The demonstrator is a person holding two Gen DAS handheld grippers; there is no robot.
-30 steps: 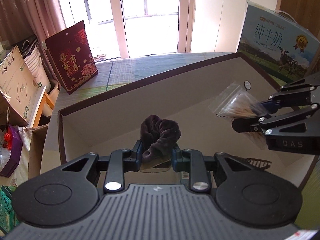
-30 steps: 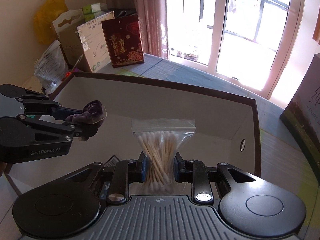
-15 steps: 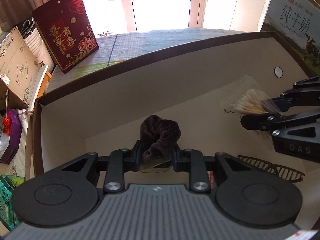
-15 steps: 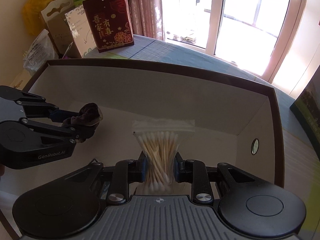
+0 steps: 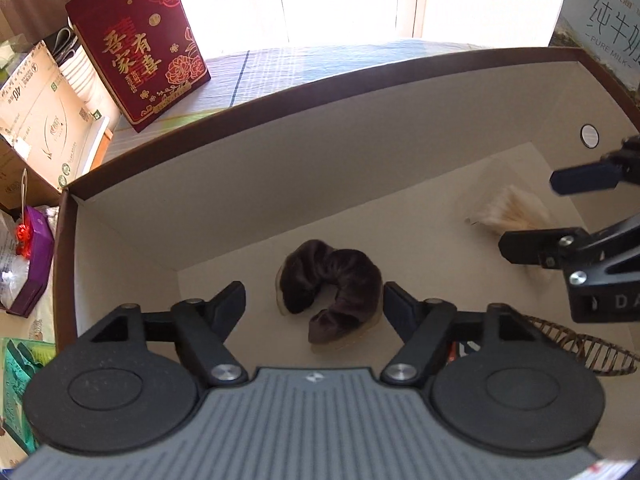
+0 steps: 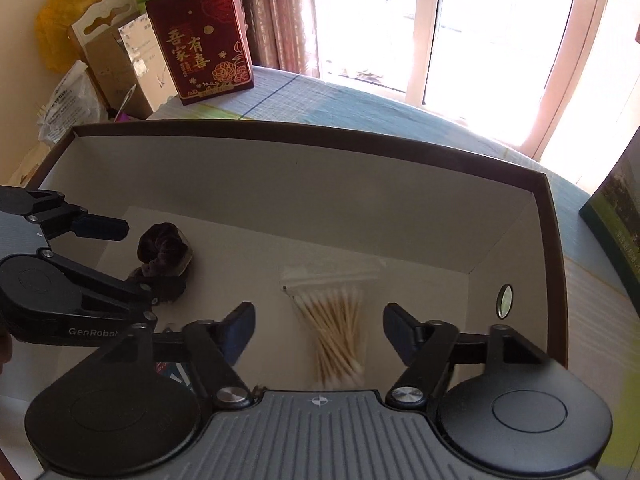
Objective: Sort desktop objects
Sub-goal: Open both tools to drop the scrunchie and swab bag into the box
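A dark brown velvet scrunchie (image 5: 330,284) lies loose on the floor of the brown-rimmed cardboard box (image 5: 280,168). My left gripper (image 5: 314,300) hangs over it, its jaws opening, and the pads stand clear of the scrunchie on both sides. A clear bag of cotton swabs (image 6: 334,328) drops free, blurred, between the opening jaws of my right gripper (image 6: 319,326); the pads do not touch it. In the right wrist view the scrunchie (image 6: 164,252) and the left gripper (image 6: 120,260) appear at the left. In the left wrist view the swab bag (image 5: 512,212) and the right gripper (image 5: 532,208) sit at the right.
A brown hair claw (image 5: 580,348) lies in the box beside my left gripper. A red gift bag (image 5: 140,40) stands beyond the box on the checked tablecloth (image 6: 360,108). A milk carton box (image 5: 604,20) stands at the right. Cartons (image 5: 32,120) and bags crowd the left.
Both grippers, shut on their items before, now stand open. The scrunchie lies on the box floor and the swab bag falls free. Both hands sank deeper into the box.
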